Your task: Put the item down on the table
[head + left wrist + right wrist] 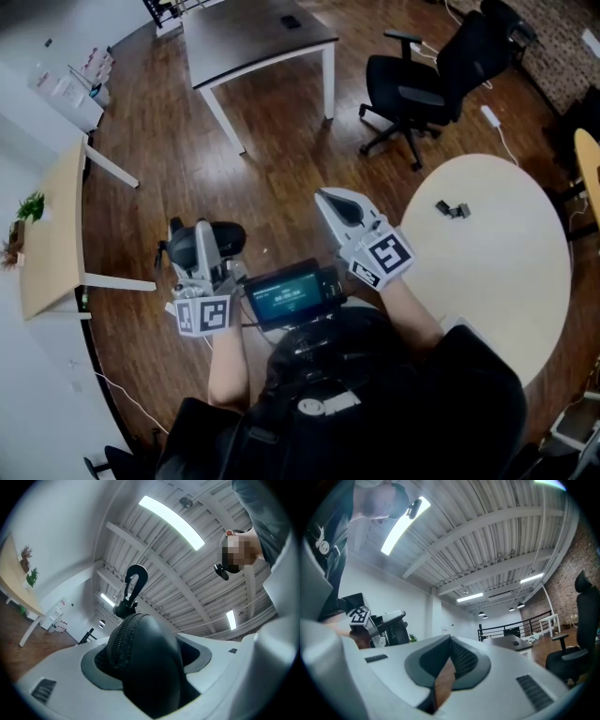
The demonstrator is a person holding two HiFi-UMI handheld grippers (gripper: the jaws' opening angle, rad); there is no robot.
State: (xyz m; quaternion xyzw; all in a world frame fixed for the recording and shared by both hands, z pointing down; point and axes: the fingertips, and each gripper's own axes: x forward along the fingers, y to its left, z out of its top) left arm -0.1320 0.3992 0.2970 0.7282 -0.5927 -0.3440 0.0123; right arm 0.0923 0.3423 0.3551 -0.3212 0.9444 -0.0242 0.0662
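A black zippered case (149, 667) with a carabiner loop (134, 584) at its end sits between the jaws of my left gripper (140, 644). That gripper is shut on the case and points up at the ceiling. In the head view the case (217, 240) is held at the left gripper (204, 246), over the wooden floor. My right gripper (339, 208) is raised beside it, left of the round white table (511, 262). In the right gripper view the right gripper (450, 644) has its jaws together at the tips and holds nothing.
A small dark object (452, 209) lies on the round table. A black office chair (422, 80) stands behind that table. A grey table (248, 37) is further back and a light wooden desk (49, 230) with a plant (30, 206) is at the left.
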